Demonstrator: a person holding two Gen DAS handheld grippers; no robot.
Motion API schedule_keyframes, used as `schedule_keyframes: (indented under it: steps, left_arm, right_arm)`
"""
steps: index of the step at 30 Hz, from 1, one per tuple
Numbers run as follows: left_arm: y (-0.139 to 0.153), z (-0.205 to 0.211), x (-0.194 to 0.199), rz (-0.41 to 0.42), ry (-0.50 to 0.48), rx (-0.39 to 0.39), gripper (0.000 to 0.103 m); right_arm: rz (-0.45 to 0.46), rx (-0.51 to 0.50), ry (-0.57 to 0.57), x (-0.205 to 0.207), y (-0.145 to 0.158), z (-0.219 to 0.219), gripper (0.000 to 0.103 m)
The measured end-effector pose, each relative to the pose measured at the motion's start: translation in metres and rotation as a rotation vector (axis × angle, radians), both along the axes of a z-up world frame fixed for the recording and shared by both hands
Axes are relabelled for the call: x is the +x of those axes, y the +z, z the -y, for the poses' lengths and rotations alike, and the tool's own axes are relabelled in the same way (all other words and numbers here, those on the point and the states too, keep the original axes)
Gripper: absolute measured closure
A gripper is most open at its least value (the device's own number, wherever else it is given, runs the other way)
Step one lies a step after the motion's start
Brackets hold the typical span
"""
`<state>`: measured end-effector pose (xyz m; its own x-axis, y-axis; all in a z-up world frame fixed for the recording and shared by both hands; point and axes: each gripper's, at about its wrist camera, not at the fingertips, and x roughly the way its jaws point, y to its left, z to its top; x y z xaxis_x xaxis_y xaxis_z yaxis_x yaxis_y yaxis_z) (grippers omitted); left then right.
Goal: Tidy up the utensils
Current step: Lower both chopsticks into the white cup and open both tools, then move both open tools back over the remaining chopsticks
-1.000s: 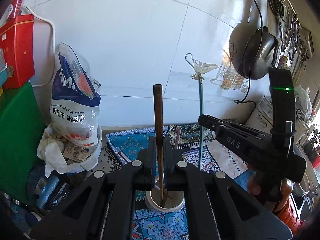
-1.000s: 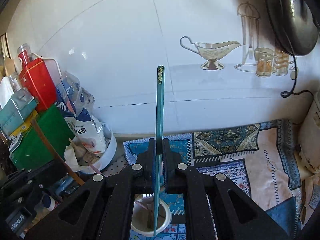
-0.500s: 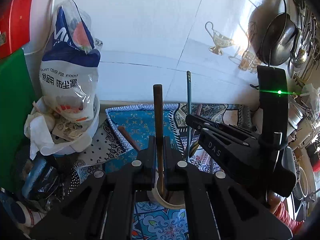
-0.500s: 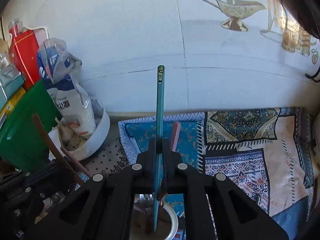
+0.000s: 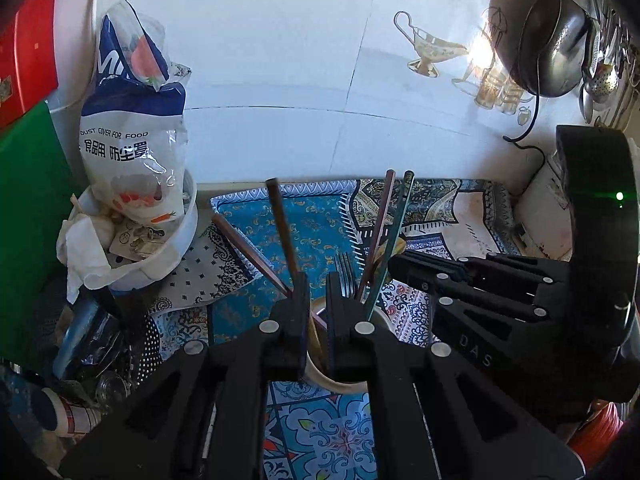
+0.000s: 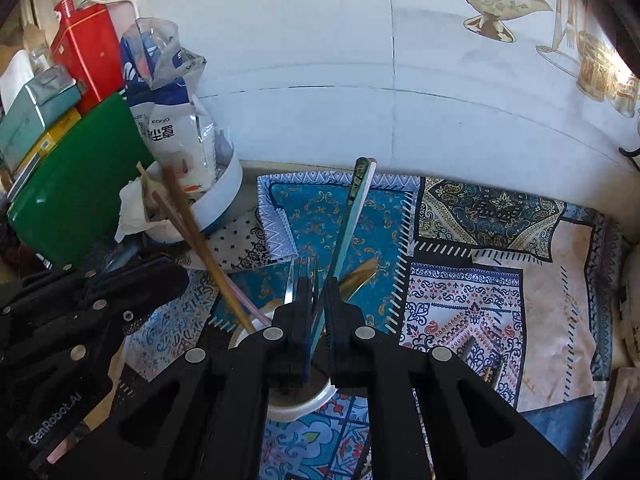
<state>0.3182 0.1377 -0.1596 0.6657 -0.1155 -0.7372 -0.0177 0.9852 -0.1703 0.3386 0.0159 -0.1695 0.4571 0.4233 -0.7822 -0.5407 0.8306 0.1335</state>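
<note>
My left gripper (image 5: 317, 292) is shut on a dark brown chopstick (image 5: 282, 228), which leans left and runs down between the fingers into a white cup (image 5: 320, 376). My right gripper (image 6: 317, 292) is shut on a teal chopstick (image 6: 350, 216), which leans right with its lower end inside the same cup (image 6: 316, 402). The cup also holds forks (image 5: 346, 272), other chopsticks and a gold-coloured utensil (image 6: 360, 274). The two grippers hang side by side over the cup. The left wrist view shows the right gripper (image 5: 400, 260) at the right. The cup's bottom is hidden behind the fingers.
A white bowl (image 5: 180, 248) stuffed with a plastic bag and paper stands at the back left, beside a green board (image 5: 28, 200) and a red tin (image 6: 88, 48). Patterned cloths (image 6: 480, 240) cover the counter. A dark pan (image 5: 556, 52) hangs on the tiled wall at the right.
Both grippers have sunk toward the cup and tipped further downward. The chopsticks stood straight up in the fingers; now each leans, with its lower end in the cup.
</note>
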Motion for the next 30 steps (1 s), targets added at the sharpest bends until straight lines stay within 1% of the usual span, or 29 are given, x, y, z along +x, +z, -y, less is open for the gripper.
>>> schedule_keyframes:
  steps: [3,5,10,14,16,19,25,30]
  left_arm:
    - [0.007,0.006,-0.005,0.003,0.007,0.005,0.098]
    - [0.012,0.011,-0.008,0.012,0.012,0.010,0.096]
    - [0.023,0.025,-0.014,0.031,0.024,0.032,0.083]
    - [0.033,0.041,-0.018,0.047,0.019,0.052,0.075]
    - [0.037,0.051,-0.018,0.053,0.008,0.061,0.069]
    - [0.038,0.069,-0.017,0.056,-0.016,0.072,0.067]
    - [0.028,0.111,-0.014,0.036,-0.085,0.091,0.059]
    - [0.002,0.145,-0.005,-0.027,-0.144,0.089,0.057]
  right_arm:
    - [-0.017,-0.001,0.028,-0.005,0.009,0.009,0.089]
    - [-0.011,-0.001,0.029,-0.009,0.014,0.017,0.085]
    - [0.003,0.004,0.022,-0.014,0.026,0.044,0.079]
    - [0.014,0.008,-0.006,-0.017,0.034,0.071,0.078]
    - [0.018,0.006,-0.029,-0.016,0.035,0.086,0.073]
    - [0.020,0.001,-0.063,-0.013,0.035,0.108,0.072]
    - [-0.005,-0.039,-0.146,-0.005,0.023,0.155,0.068]
    - [-0.050,-0.084,-0.189,0.000,0.002,0.185,0.067]
